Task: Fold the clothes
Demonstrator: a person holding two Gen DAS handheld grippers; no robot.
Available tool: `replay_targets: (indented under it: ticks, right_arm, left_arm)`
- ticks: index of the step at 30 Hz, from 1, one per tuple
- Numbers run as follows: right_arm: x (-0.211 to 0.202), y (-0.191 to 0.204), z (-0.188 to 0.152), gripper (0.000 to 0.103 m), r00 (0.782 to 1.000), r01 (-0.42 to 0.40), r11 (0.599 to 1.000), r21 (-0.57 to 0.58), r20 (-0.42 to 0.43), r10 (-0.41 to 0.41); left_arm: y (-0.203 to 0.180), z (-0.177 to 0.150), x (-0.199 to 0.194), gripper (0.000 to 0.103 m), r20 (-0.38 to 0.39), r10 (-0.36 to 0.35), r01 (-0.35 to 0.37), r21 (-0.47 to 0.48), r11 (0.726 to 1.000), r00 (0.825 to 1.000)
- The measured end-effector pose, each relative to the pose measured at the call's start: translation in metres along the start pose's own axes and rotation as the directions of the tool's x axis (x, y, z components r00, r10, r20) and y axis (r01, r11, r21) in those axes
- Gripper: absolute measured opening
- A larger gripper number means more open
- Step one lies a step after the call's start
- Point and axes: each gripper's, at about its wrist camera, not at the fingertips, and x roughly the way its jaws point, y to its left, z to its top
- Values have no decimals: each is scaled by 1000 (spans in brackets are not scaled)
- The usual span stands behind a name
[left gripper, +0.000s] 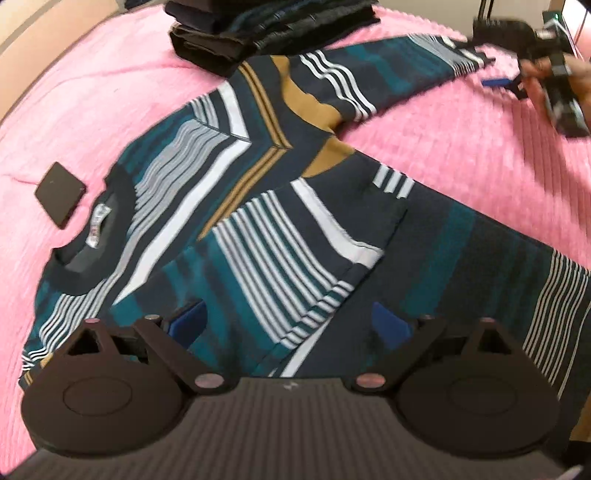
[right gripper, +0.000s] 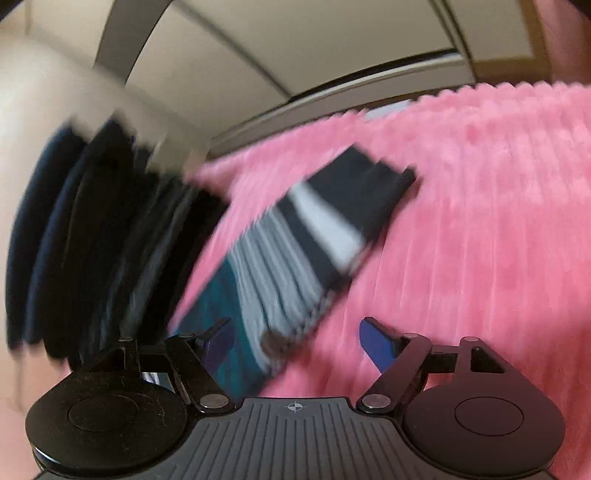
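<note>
The striped knit sweater [left gripper: 280, 206] lies spread on the pink ribbed blanket [left gripper: 461, 155] of a bed, neckline [left gripper: 79, 243] and its label toward the left of the left wrist view. One sleeve is already laid across the chest, and the other sleeve [left gripper: 388, 77] reaches out toward the upper right. It looks like a soft, medium-weight knit: limp, stretchy, and likely to sag or drag if lifted by a single point. The fuzzy blanket should give friction, so a dragged fold may bunch rather than slide.

The firmest places to take hold are probably the ribbed edges (cuff, hem, neckband), where the fabric is doubled and will not pull out of shape as easily. For the stretched-out sleeve, the cuff [right gripper: 373, 192] seems the natural hold.

The left gripper [left gripper: 291, 325] hovers low over the sweater's body, its blue pads [left gripper: 391, 321] spread wide with nothing between them, pointing across the garment. The right gripper [right gripper: 295, 341] is tilted, looking along the far sleeve toward the cuff; it too stands released, one finger over the sleeve fabric and the other over bare blanket. That view is smeared by blur, so I cannot tell whether the finger touches the cloth. In the left view, the person's hand [left gripper: 535, 77] shows holding it near the cuff.

A stack of folded dark clothes [left gripper: 266, 29] sits beyond the sweater, and a small dark flat case [left gripper: 59, 194] lies beside the neckline
</note>
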Motion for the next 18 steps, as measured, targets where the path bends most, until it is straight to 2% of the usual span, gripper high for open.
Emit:
replay_targets:
  ticks: [4,5,6,7,8,9,12,14,15,16,18]
  right_arm:
    - [7,-18,23,77,996,-85,983,160,44,79]
    - [8,-22,27,73,995,-99,977,188,49,91]
    - [9,-23,30,63,995,-98,974,206,49,90]
    - [8,-23,32,29,996,-87,972,217,49,79]
    - [6,-21,32,15,997,-75,973,220,46,67]
    - [2,-17,32,15,998,-61,976,211,44,53]
    - [-15,24,24,11,999,10,999,32,52,-12]
    - [-26,54,17,11,997,56,993,-102,64,-50]
    - [-34,84,6,11,996,68,970,-235,76,-51]
    - [-43,117,-9,11,996,61,926,-372,89,-29]
    - [-59,175,-48,11,995,1,828,-560,84,55]
  left_arm:
    - [-10,7,6,94,-14,-3,4,33,999,1000]
    - [-11,7,7,94,-15,-3,4,36,999,1000]
    - [-12,7,6,94,-16,-3,3,35,999,1000]
    - [-11,7,6,94,-15,-1,2,33,999,1000]
    - [-11,6,4,94,-13,1,-1,27,1000,1000]
    - [-9,4,1,94,-9,4,-4,19,1000,1000]
    - [-2,-3,-9,94,4,18,-18,-10,1000,1000]
    - [7,-15,-19,94,11,37,-36,-43,998,999]
    - [12,-21,-24,94,14,47,-46,-62,997,999]
    - [18,-27,-29,94,18,57,-55,-80,995,998]
    - [29,-41,-40,94,23,76,-73,-121,990,997]
